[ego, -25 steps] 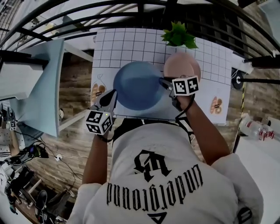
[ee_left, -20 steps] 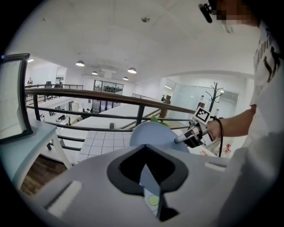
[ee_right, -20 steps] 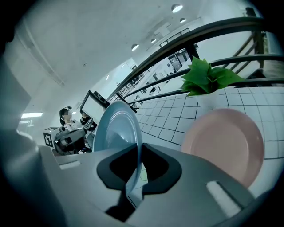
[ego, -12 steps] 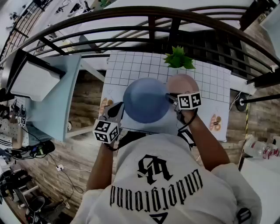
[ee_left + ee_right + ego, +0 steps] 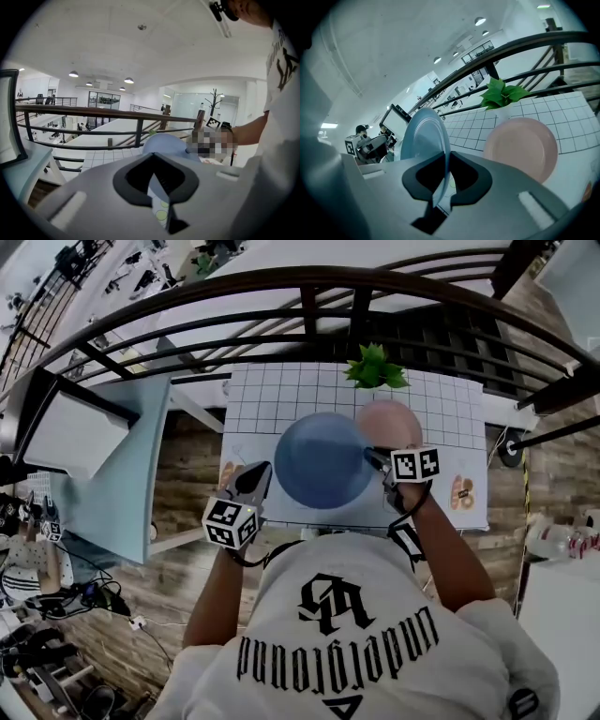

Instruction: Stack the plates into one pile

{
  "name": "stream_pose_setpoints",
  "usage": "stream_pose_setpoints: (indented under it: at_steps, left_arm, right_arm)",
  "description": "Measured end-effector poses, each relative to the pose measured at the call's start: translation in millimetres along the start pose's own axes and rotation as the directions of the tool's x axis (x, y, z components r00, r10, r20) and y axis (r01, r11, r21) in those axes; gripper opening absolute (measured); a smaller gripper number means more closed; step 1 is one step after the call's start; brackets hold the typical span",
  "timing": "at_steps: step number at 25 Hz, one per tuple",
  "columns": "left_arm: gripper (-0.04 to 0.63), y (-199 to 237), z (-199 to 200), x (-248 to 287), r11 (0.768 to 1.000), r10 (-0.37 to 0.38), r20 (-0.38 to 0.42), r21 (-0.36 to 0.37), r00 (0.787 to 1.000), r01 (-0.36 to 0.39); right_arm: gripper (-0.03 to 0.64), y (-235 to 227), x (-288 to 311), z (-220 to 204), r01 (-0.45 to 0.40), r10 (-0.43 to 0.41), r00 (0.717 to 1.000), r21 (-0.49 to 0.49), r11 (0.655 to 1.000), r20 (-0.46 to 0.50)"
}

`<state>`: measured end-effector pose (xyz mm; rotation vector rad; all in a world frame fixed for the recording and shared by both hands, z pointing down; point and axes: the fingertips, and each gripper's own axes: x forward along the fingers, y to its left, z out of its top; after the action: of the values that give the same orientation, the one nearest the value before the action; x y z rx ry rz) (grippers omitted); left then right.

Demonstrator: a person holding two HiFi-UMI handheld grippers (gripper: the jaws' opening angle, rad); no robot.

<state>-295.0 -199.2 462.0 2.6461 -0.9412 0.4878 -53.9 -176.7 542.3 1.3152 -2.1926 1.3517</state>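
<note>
side table [image 5: 117, 479]: pale blue, far left, apart from the surface.
left tool [image 5: 255, 480]: at the near left corner of the surface, pointing toward the blue plate and stopping short of its left rim. Jaws released, only a thin slit between them and nothing in it. The printed surface shows through the slit in the left gripper view.
surface [image 5: 281, 390]: white with a grid, rail [image 5: 281, 282] behind it, wood floor on both sides.
blue plate [image 5: 319, 460]: middle of the surface and the biggest thing on it. Held by its right rim only, and tilted. The right gripper view has it standing on edge in the jaws. Can't tell if the far rim touches the surface.
plant [image 5: 375, 367]: green, at the back edge, just behind the pink plate.
right tool [image 5: 373, 457]: clenched on the blue plate's right rim, which runs straight through the jaw gap. The marker cube sits just behind, over the pink plate's near edge.
pink plate [image 5: 389, 421]: flat on the grid, right of the blue plate and smaller. From the head view the blue one covers its left edge. Plates not stacked.
person: white printed shirt, near edge, one tool in each hand.
</note>
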Motion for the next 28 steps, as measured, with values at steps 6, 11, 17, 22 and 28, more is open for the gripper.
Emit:
stream_pose_setpoints:
  at_steps: [6, 11, 17, 22, 28]
  left_arm:
    - [0.049, 0, -5, -11, 0.996, -0.086, -0.022, 0.013, 0.996, 0.086]
    - [0.049, -4, -23, -18, 0.989, -0.144, -0.043, 0.011, 0.989, 0.145]
    - [0.049, -16, -22, -14, 0.977, -0.209, -0.055, 0.04, 0.976, 0.211]
    - [0.049, -24, -13, -3, 0.971, -0.227, -0.036, 0.064, 0.973, 0.229]
    - [0.049, -33, -10, 17, 0.968, -0.24, -0.031, 0.069, 0.97, 0.241]
  right_arm:
    - [0.026, 21, -11, -30, 0.031, -0.035, 0.998, 0.085, 0.996, 0.046]
    - [0.025, 28, -20, -57, 0.062, -0.076, 0.993, 0.139, 0.988, 0.091]
    - [0.025, 25, -37, -72, 0.092, -0.12, 0.983, 0.197, 0.976, 0.135]
    - [0.025, 15, -50, -78, 0.108, -0.144, 0.978, 0.221, 0.969, 0.154]
    - [0.026, -5, -60, -76, 0.119, -0.162, 0.972, 0.242, 0.963, 0.168]
